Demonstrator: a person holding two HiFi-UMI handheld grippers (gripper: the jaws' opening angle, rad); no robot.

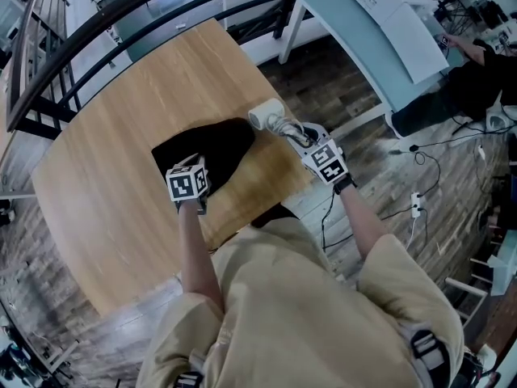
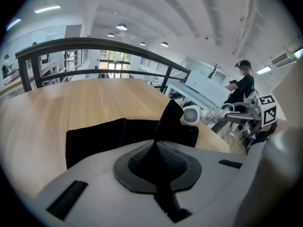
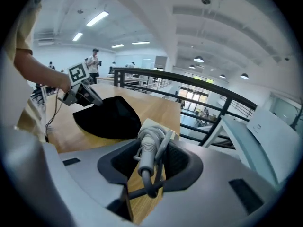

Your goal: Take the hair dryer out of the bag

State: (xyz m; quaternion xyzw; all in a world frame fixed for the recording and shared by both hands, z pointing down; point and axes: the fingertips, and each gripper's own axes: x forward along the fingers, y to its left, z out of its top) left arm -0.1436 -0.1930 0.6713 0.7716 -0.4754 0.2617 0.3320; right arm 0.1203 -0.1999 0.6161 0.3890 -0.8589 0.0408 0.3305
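Note:
A black bag [image 1: 212, 156] lies flat on the wooden table [image 1: 113, 160]. My left gripper [image 1: 198, 176] is shut on a fold of its fabric, which stands up from between the pads in the left gripper view [image 2: 156, 143]. The white hair dryer [image 1: 266, 115] is outside the bag, just past the bag's right end, its cord wound round the handle. My right gripper [image 1: 297, 136] is shut on that wrapped handle [image 3: 150, 141], which sits between its pads [image 3: 176, 161]. From the left gripper view the dryer [image 2: 191, 115] points its round end toward the bag [image 2: 104, 136].
A black railing [image 1: 97, 31] curves round the table's far side. A pale blue table [image 1: 355, 31] with a white box stands to the right. Cables [image 1: 420, 200] lie on the wood floor there, and a person [image 1: 477, 71] sits at the far right.

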